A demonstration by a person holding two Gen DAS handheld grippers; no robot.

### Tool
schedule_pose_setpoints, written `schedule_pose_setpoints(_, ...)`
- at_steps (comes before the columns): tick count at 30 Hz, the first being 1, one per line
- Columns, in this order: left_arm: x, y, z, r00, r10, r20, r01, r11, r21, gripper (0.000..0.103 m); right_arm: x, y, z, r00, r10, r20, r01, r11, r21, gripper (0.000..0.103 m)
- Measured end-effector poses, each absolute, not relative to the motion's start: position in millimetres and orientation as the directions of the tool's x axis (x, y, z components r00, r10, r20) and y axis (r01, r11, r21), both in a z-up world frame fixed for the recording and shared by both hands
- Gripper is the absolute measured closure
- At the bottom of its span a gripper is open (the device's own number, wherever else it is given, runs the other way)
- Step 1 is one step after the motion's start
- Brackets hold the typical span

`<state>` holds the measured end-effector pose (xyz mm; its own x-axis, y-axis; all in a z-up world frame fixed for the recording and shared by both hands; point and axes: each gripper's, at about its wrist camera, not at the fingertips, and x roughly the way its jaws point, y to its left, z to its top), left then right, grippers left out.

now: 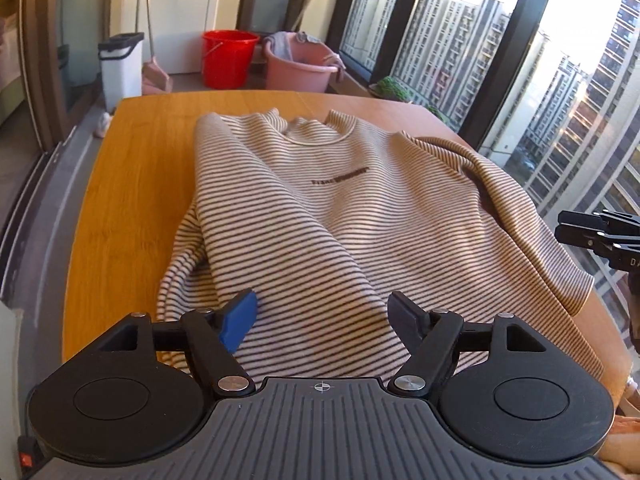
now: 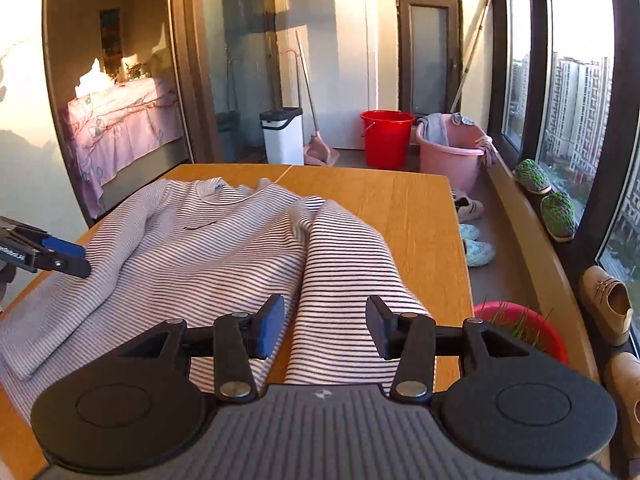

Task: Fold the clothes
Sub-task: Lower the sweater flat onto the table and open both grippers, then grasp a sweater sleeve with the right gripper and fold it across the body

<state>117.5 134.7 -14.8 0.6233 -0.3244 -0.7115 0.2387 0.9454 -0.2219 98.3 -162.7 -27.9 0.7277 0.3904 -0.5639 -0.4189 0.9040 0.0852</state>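
Observation:
A cream sweater with thin dark stripes (image 1: 340, 208) lies front up on the wooden table (image 1: 132, 184), collar at the far end. My left gripper (image 1: 322, 312) hovers over its near hem, jaws wide open, nothing between the pads. In the right wrist view the sweater (image 2: 192, 248) has a sleeve folded in along its right side. My right gripper (image 2: 326, 320) stands open just above that sleeve, pads apart from the cloth. The left gripper (image 2: 68, 258) shows at the left edge, the right gripper (image 1: 576, 232) at the right edge of the left wrist view.
Beyond the table stand a red bucket (image 2: 386, 136), a pink basin (image 2: 452, 156) with cloths and a white bin (image 2: 282, 136). Shoes (image 2: 608, 300) line the window sill on the right. A red bowl of grass (image 2: 520, 328) sits by the table's right edge.

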Motion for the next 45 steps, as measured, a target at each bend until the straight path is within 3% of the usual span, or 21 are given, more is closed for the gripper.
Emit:
schedule_pose_setpoints(3,118,125,-19,0.63,-0.323,-0.706,0.24,0.946,-0.218,0.014,93,-137,-31,0.679,0.471,-0.563,-0.507,0.856,0.105,0.056)
schedule_pose_setpoints(7,112,119,-21,0.637,-0.322,-0.7,0.243,0.946,-0.215,0.014,102,-103,-51,0.6,0.525,-0.603,-0.574,0.808,0.132,0.056)
schedule_pose_setpoints(11,95,114,-24,0.629,-0.353,-0.693,0.262,0.935,-0.239,0.013,94,-90,-68,0.576,0.498,-0.648,-0.601,0.796,0.077,0.052)
schedule_pose_setpoints(15,77,99,-23,0.6,-0.397,-0.695,0.311,0.916,-0.255,0.008,76,-103,-62,0.557,0.475,-0.681,-0.592,0.802,0.076,0.052)
schedule_pose_setpoints(21,66,86,-14,0.594,-0.402,-0.697,0.352,0.909,-0.224,0.007,47,-131,-44,0.586,0.421,-0.692,-0.564,0.826,0.025,0.053)
schedule_pose_setpoints(26,71,87,-1,0.637,-0.402,-0.658,0.334,0.913,-0.234,0.007,19,-161,-17,0.663,0.317,-0.679,-0.551,0.819,-0.156,0.053)
schedule_pose_setpoints(30,73,80,6,0.652,-0.423,-0.629,0.355,0.903,-0.239,0.004,12,-174,-28,0.645,0.221,-0.732,-0.54,0.809,-0.231,0.053)
schedule_pose_setpoints(37,70,55,7,0.685,-0.42,-0.596,0.346,0.907,-0.242,0.003,30,-160,-53,0.722,0.144,-0.677,-0.514,0.766,-0.386,0.053)
schedule_pose_setpoints(38,69,51,8,0.697,-0.417,-0.583,0.342,0.908,-0.241,0.001,36,-156,-54,0.724,0.15,-0.673,-0.521,0.758,-0.392,0.058)
schedule_pose_setpoints(39,68,47,9,0.707,-0.413,-0.574,0.34,0.91,-0.235,0.0,43,-153,-50,0.725,0.155,-0.671,-0.519,0.764,-0.384,0.088)
schedule_pose_setpoints(40,67,43,9,0.715,-0.409,-0.566,0.34,0.912,-0.23,0.0,50,-150,-46,0.726,0.16,-0.669,-0.515,0.771,-0.374,0.1)
schedule_pose_setpoints(43,65,33,5,0.707,-0.416,-0.572,0.361,0.908,-0.213,0.0,76,-163,-5,0.806,0.157,-0.571,-0.405,0.85,-0.338,0.1)
schedule_pose_setpoints(45,64,31,2,0.698,-0.422,-0.578,0.372,0.904,-0.212,0.0,97,-186,39,0.867,0.143,-0.478,-0.284,0.929,-0.238,0.1)
